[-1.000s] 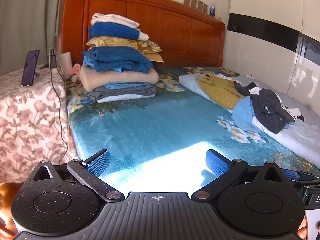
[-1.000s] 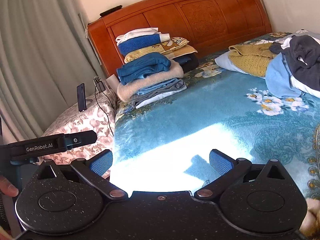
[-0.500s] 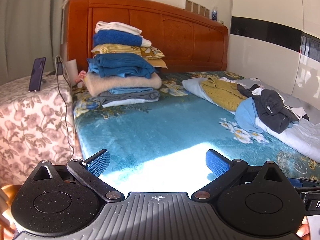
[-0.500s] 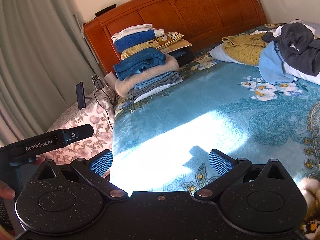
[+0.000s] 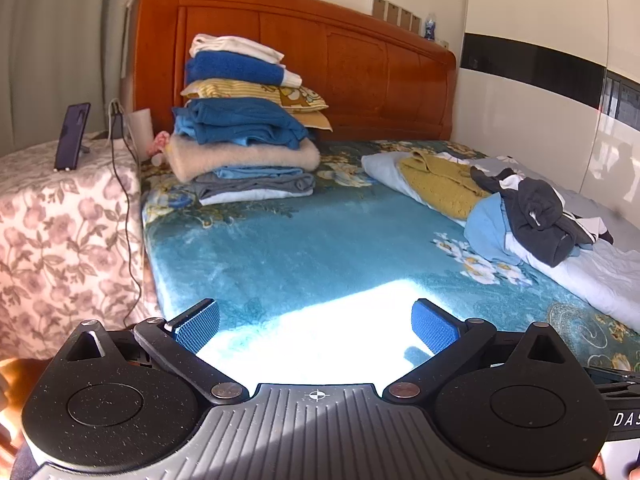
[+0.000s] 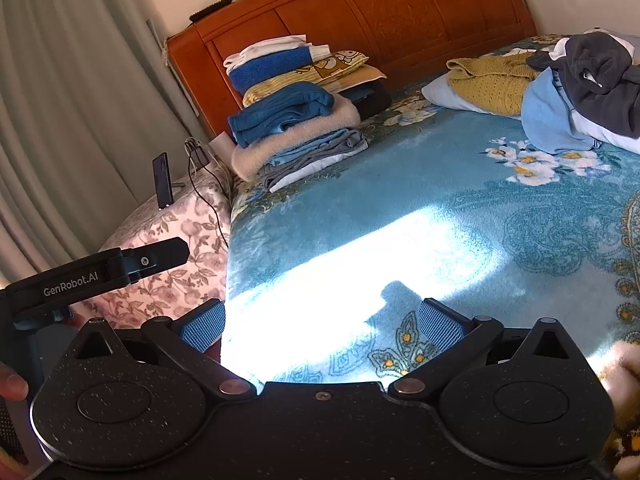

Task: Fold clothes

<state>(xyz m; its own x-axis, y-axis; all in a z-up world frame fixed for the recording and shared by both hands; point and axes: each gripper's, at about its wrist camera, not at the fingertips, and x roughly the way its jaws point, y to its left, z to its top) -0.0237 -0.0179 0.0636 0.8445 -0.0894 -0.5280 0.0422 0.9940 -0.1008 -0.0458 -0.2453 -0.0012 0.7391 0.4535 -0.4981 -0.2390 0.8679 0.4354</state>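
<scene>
Between garments by the look of it: left gripper [image 5: 316,326] and right gripper [image 6: 322,326] both released, holding nothing over bare bed [image 5: 304,252]; folded stack [image 5: 244,128] at 11 o'clock, loose clothes heap [image 5: 532,216] at 2 o'clock, next grasp needs a reach there

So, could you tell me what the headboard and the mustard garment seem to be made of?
The headboard looks like glossy varnished wood, with reddish panels showing sheen. The mustard garment appears to be chunky knit, probably wool or acrylic, with visibly textured stitches.
</scene>
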